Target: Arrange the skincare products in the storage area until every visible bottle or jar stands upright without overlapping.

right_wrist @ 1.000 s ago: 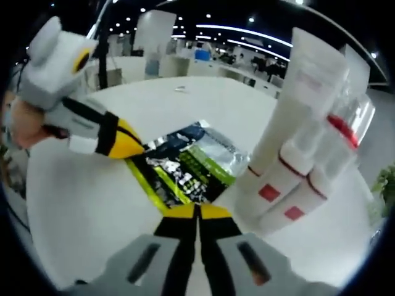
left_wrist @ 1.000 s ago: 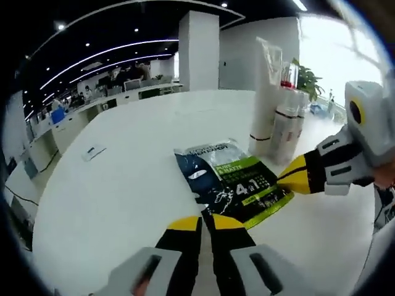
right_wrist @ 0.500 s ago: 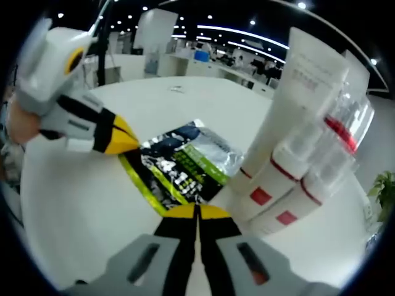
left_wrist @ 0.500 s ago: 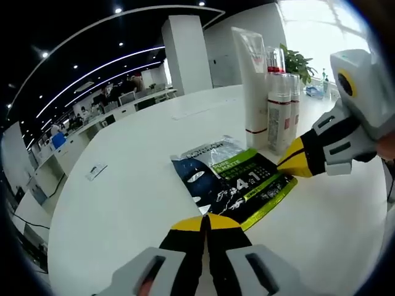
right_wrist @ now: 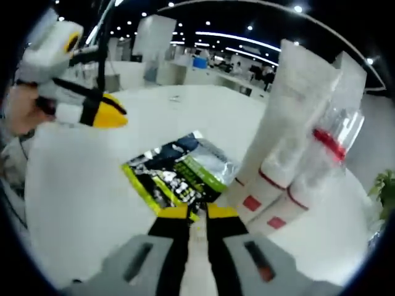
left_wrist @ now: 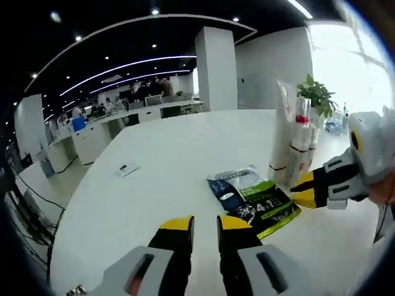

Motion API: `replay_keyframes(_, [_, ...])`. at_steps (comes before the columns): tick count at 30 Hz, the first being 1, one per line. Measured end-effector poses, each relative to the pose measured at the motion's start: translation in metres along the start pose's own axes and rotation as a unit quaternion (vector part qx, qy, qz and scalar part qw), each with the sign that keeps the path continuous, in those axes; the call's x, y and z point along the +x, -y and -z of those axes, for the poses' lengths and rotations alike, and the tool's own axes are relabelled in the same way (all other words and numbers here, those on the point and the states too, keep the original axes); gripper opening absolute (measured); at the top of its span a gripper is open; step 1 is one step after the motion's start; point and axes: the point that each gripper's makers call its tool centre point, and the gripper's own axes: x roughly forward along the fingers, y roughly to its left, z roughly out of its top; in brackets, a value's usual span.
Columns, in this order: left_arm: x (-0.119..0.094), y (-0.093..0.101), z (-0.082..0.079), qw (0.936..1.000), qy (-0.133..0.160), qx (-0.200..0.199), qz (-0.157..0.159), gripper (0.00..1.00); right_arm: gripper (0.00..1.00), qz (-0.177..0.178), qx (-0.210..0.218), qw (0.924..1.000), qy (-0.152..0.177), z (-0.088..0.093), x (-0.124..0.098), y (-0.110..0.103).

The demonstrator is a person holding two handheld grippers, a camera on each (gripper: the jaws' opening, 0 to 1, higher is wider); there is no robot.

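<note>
Already most of the arranging looks done. Starting at the right gripper (right_wrist: 197, 213), its yellow-tipped jaws stand slightly parted with nothing between them, their tips at the near edge of the sachet (right_wrist: 180, 169), a flat foil packet lying face-up on the white table (right_wrist: 74, 203). Just beyond the sachet stands the cluster of tubes and bottles (right_wrist: 296, 142), all upright and pressed close together. By my reading only the sachet is left lying down; whether it counts as a target is unclear, since it is neither bottle nor jar.

The left gripper (left_wrist: 203, 223) also holds nothing, its jaws a little apart, hovering short of the sachet (left_wrist: 254, 200) with bare table (left_wrist: 154, 179) between them. Its view takes in what the right gripper view lacks: a small card (left_wrist: 126, 169) well away from the sachet, a potted plant (left_wrist: 318, 95) behind the cluster (left_wrist: 295, 145), and the right gripper (left_wrist: 305, 188) itself touching the sachet's far edge. The right gripper view alone shows the red labels low on the bottles.
</note>
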Motion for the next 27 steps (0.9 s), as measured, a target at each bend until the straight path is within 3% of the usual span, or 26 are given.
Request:
replay_keyframes(2, [-0.015,-0.018,0.001,0.9999,-0.001,-0.012,-0.012,0.16,0.12,-0.005,0.0,0.9999,0.009,-0.005,-0.005,-0.001])
replay_keyframes(5, [-0.035,-0.043,0.003,0.9997,0.01,0.001,-0.023,0.19,0.12,-0.01,-0.004,0.9998,0.015,-0.007,-0.007,-0.002])
replay_keyframes(8, [-0.059,-0.081,0.017,0.9972,-0.014,0.008,-0.073,0.24,0.12,-0.009,-0.006,0.9999,0.013,-0.008,-0.004,0.0])
replay_keyframes(10, [-0.077,-0.108,0.034,0.9942,-0.034,0.028,-0.098,0.25,0.12,-0.006,0.0,0.9999,0.008,-0.008,-0.002,0.003])
replay_keyframes(11, [-0.082,-0.115,0.04,0.9942,-0.036,0.02,-0.099,0.25,0.12,-0.003,0.001,1.0,0.008,-0.009,-0.001,0.005])
replay_keyframes(13, [-0.097,-0.134,0.062,0.9914,-0.061,-0.016,-0.115,0.27,0.12,0.001,0.0,1.0,0.008,-0.01,-0.001,0.007])
replay_keyframes(14, [-0.104,-0.151,0.081,0.9891,-0.08,-0.035,-0.118,0.29,0.12,0.003,0.0,1.0,0.008,-0.012,-0.001,0.008])
replay_keyframes(15, [-0.107,-0.154,0.086,0.9883,-0.087,-0.04,-0.119,0.31,0.12,0.004,0.0,0.9999,0.009,-0.013,-0.001,0.009])
replay_keyframes(16, [-0.118,-0.163,0.104,0.9845,-0.115,-0.058,-0.119,0.32,0.12,0.005,0.002,0.9999,0.012,-0.016,-0.001,0.01])
replay_keyframes(17, [-0.119,-0.164,0.108,0.9844,-0.118,-0.062,-0.115,0.35,0.12,0.005,0.003,0.9999,0.014,-0.018,-0.001,0.01])
replay_keyframes(21, [-0.123,-0.157,0.128,0.9771,-0.136,-0.151,-0.063,0.39,0.12,0.013,0.002,0.9998,0.017,-0.025,0.001,0.009])
replay_keyframes(25, [-0.118,-0.154,0.131,0.9818,-0.155,-0.089,-0.062,0.41,0.12,0.018,-0.01,0.9997,0.013,-0.026,0.001,0.006])
replay_keyframes(27, [-0.117,-0.159,0.136,0.98,-0.168,-0.077,-0.073,0.4,0.12,0.019,-0.014,0.9997,0.012,-0.026,0.0,0.005])
